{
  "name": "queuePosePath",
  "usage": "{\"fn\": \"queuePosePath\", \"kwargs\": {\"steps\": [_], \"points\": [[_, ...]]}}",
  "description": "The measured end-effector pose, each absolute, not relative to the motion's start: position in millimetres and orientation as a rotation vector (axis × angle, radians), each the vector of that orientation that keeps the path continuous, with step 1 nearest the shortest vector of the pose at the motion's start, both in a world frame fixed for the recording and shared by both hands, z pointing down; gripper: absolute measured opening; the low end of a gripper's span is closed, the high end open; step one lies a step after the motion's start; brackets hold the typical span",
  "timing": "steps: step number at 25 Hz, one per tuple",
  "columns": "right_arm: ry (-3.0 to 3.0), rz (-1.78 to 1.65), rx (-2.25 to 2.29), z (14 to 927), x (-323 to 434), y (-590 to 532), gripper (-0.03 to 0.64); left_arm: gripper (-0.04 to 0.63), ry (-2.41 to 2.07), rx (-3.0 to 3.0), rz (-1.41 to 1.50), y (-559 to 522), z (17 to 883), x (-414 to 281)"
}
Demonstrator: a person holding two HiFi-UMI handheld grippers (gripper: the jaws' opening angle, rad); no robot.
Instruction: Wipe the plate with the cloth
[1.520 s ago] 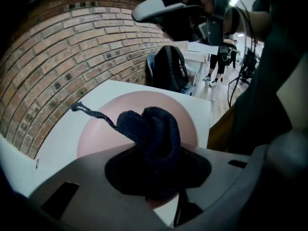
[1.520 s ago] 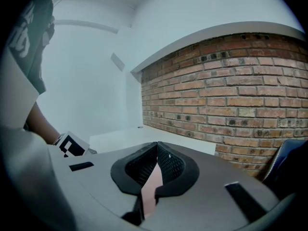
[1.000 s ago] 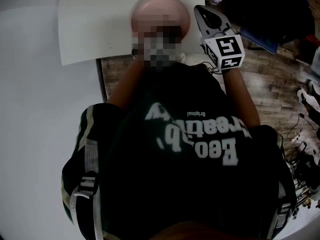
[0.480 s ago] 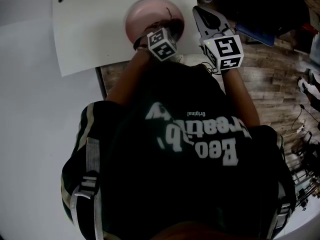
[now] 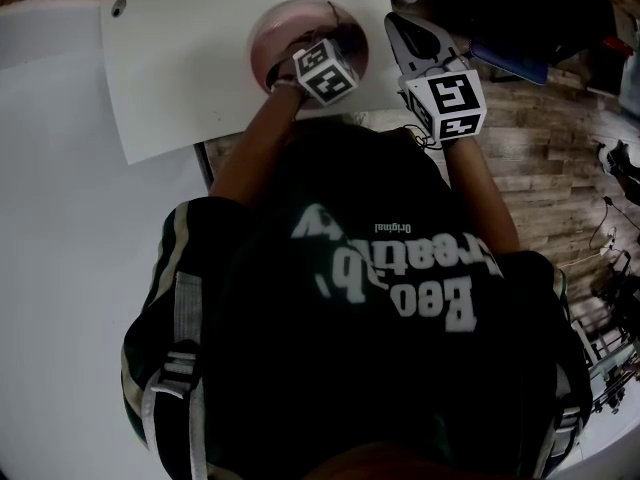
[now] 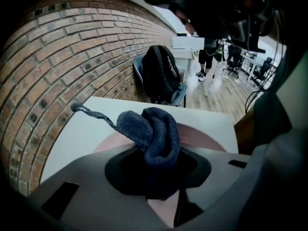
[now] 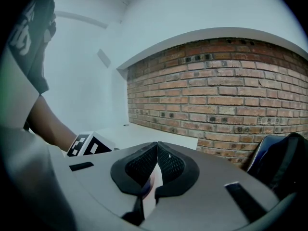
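A pink plate (image 5: 290, 30) lies on the white table (image 5: 190, 68) near its right edge. Over the plate is my left gripper (image 5: 315, 56), shut on a dark blue knitted cloth (image 6: 155, 134). The cloth bulges out of the jaws with a thin tail trailing left, and the plate (image 6: 204, 141) shows just below it. In the head view the cloth is hidden under the marker cube. My right gripper (image 5: 395, 20) is held just right of the plate, off the table's edge. In the right gripper view that gripper (image 7: 157, 147) has its pads pressed together.
A black backpack (image 6: 161, 76) rests on a blue chair beyond the table, beside a brick wall (image 6: 57, 66). Right of the table is wooden floor (image 5: 545, 158) with dark bags and a blue item (image 5: 510, 63). The tabletop has a small hole (image 5: 118, 8) at its far left.
My left gripper has shifted a little farther over the plate with the cloth in it. The right gripper has stayed beside the plate. The head view has drifted slightly.
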State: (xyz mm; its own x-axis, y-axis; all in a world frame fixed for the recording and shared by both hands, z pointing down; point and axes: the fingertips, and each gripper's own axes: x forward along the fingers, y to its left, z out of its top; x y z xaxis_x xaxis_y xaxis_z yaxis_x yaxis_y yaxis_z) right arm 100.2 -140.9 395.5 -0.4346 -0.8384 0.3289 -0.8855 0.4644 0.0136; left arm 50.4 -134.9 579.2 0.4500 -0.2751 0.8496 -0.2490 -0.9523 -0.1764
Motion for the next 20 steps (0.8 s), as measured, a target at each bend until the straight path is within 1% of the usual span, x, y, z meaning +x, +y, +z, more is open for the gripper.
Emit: {"fn": "queuePosePath", "kwargs": {"steps": [13,20], "points": [[-2.409,0.251,1.470,400,90,-143,-0.003,0.127,0.503,-2.646,-1.575,-158,579,45],[-2.414,0.248,1.449,399,86,-145,-0.003,0.127,0.646,-2.620,-1.590,-182,577,31]]}}
